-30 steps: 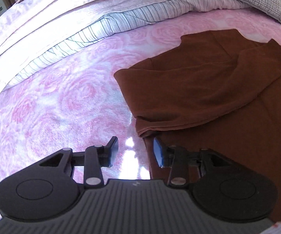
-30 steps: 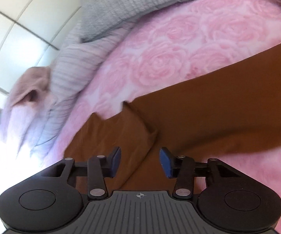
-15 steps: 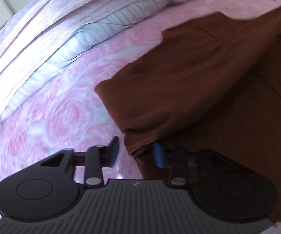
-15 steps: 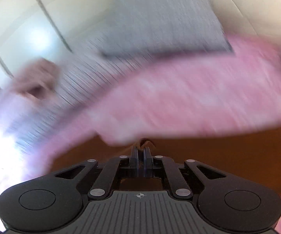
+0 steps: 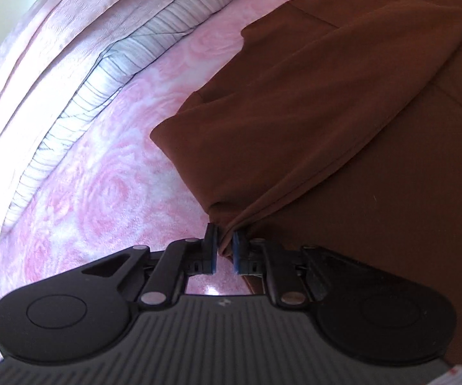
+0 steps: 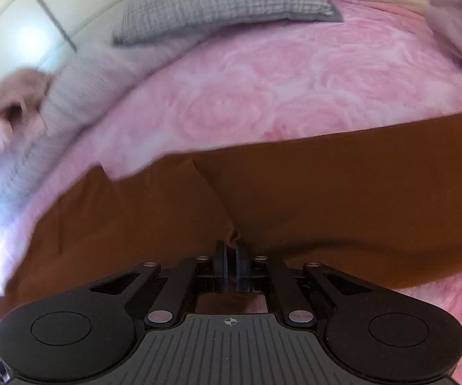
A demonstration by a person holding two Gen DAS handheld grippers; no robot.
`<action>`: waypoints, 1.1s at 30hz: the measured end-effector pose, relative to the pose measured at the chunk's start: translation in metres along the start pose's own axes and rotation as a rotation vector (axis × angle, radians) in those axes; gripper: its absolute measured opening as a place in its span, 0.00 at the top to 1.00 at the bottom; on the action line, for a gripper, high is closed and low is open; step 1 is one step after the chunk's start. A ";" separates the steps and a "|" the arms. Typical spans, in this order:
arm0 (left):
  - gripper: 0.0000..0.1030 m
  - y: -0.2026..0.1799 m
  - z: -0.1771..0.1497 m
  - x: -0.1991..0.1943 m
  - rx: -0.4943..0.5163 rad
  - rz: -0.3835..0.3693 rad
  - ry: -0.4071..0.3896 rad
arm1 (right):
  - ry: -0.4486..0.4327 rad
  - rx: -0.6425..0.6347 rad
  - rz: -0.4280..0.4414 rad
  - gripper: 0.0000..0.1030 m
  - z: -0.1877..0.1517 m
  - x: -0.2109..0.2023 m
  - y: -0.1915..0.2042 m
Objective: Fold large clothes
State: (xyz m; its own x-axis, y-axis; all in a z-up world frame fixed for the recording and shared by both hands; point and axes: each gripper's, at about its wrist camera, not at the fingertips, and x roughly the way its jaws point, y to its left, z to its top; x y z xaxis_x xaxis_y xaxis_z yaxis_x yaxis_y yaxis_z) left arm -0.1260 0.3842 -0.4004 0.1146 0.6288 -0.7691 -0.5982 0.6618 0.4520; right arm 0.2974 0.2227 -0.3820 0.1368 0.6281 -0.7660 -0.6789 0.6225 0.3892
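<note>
I see the brown garment [image 5: 327,122] spread on the bed, over the pink rose-patterned blanket [image 5: 109,186]. In my left wrist view it fills the picture from twelve o'clock round to five o'clock, with one layer folded over another and a fold edge running from about one o'clock down to the tongs. Its corner bunches right at my left tongs [image 5: 223,250]. The jaws are closing there, a narrow gap remains between the blue pads [image 5: 236,252], and the bunched cloth edge sits between them, against the right pad. I cannot tell if the left pad touches it yet.

In my right wrist view the same garment [image 6: 327,199] lies as a broad brown band from nine o'clock to three o'clock, with the pink blanket [image 6: 263,96] beyond it toward twelve o'clock. My right tongs [image 6: 230,256] are pressed together with a small pucker of brown cloth pinched at their tips, and creases run out from that point.

Further out, a striped pillow [image 5: 102,73] and a pale pink duvet [image 5: 48,32] lie along the blanket at ten to eleven o'clock in the left view. A grey checked cushion [image 6: 224,0] rests at twelve o'clock in the right view, and the left part of that picture is blurred.
</note>
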 end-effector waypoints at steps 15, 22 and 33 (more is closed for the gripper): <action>0.80 0.061 -0.019 -0.034 -0.494 -0.184 0.143 | -0.017 0.128 -0.080 0.57 -0.006 -0.072 -0.033; 0.79 0.053 -0.020 -0.054 -0.693 -0.250 0.177 | -0.242 0.707 -0.200 0.57 -0.050 -0.158 -0.201; 0.77 0.021 0.022 -0.053 -0.683 -0.340 0.121 | -0.492 0.841 -0.114 0.68 -0.036 -0.213 -0.248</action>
State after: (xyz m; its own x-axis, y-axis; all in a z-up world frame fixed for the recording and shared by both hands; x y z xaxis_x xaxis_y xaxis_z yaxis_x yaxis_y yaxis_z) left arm -0.1267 0.3733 -0.3399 0.3157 0.3610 -0.8775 -0.9068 0.3872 -0.1669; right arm 0.4103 -0.0824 -0.3338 0.5843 0.5492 -0.5974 0.0661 0.7015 0.7096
